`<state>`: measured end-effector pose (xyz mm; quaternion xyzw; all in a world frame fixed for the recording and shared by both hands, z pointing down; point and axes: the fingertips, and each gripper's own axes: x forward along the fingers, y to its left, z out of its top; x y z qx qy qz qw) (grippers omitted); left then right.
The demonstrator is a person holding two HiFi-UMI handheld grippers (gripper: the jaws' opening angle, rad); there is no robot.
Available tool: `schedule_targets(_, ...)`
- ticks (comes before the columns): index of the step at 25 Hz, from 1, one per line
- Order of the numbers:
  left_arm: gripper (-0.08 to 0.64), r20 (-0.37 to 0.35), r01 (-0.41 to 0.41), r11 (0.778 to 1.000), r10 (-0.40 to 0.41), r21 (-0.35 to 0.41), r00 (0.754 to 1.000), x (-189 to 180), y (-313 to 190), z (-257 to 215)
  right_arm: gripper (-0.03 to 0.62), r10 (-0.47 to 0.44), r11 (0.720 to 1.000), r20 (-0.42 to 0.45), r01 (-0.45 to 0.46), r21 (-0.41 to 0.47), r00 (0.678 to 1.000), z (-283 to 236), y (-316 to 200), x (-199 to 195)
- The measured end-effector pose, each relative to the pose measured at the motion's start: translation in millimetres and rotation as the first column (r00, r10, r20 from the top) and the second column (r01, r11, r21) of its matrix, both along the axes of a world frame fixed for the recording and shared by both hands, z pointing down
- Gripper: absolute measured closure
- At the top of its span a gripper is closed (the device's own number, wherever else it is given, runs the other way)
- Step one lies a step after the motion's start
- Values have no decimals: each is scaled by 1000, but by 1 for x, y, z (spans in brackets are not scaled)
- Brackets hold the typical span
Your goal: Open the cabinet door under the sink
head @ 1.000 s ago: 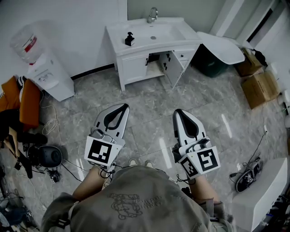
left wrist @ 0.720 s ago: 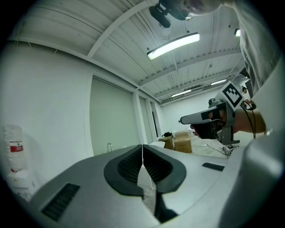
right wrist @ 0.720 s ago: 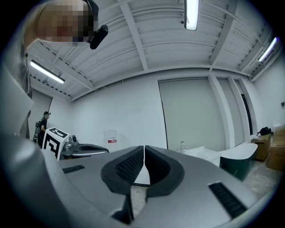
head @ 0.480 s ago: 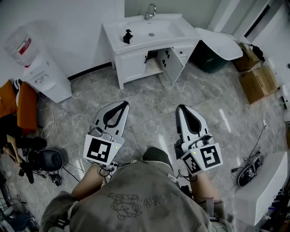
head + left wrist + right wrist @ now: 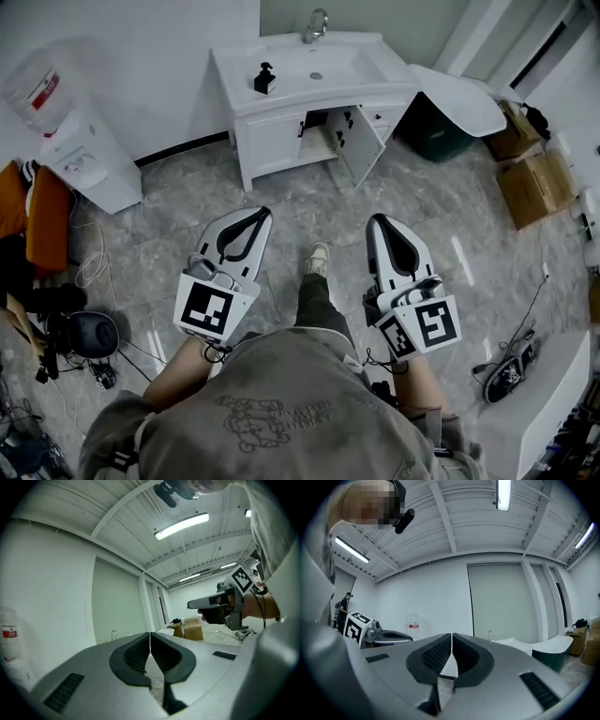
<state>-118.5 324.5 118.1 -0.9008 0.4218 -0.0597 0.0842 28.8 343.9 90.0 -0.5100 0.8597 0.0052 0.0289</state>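
Note:
The white sink cabinet (image 5: 281,141) stands against the far wall at the top of the head view. Its right door (image 5: 361,142) hangs open and shows a dark inside with a shelf; the left door is closed. My left gripper (image 5: 257,215) and right gripper (image 5: 377,222) are held side by side over the marble floor, well short of the cabinet and pointing toward it. Both are shut with nothing between the pads, as the left gripper (image 5: 150,638) and the right gripper (image 5: 451,640) show in their own views.
A black soap bottle (image 5: 265,80) and a faucet (image 5: 317,22) sit on the sink top. A water dispenser (image 5: 80,145) stands at the left, a white tub (image 5: 464,94), a dark bin (image 5: 433,133) and cardboard boxes (image 5: 536,183) at the right. Cables (image 5: 94,267) lie on the left floor.
The person has stepped toward the cabinet: a leg and shoe now show between the grippers. Both grippers moved forward with the body and stayed shut.

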Motion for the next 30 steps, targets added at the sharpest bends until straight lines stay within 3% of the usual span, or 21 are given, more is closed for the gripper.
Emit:
schedule_targets(7, 541, -1, 31, 999, -31, -13, 1000, 26, -79, 12, 561, -42, 999, 4, 42, -5, 999, 11, -85, 27)
schedule_targets(17, 541, 37, 69, 993, -66, -93, 997, 65, -192, 26, 561, -49, 993, 35, 53, -104, 998, 40, -201, 70)
schedule_targets(25, 540, 99, 118, 989, -109, -92, 989, 101, -296, 34, 561, -99, 983, 33, 102, -149, 995, 57, -312, 100)
schedule_targets(30, 540, 96, 162, 980, -152, -118, 984, 126, -363, 36, 561, -150, 971, 45, 156, -183, 988, 64, -389, 117)
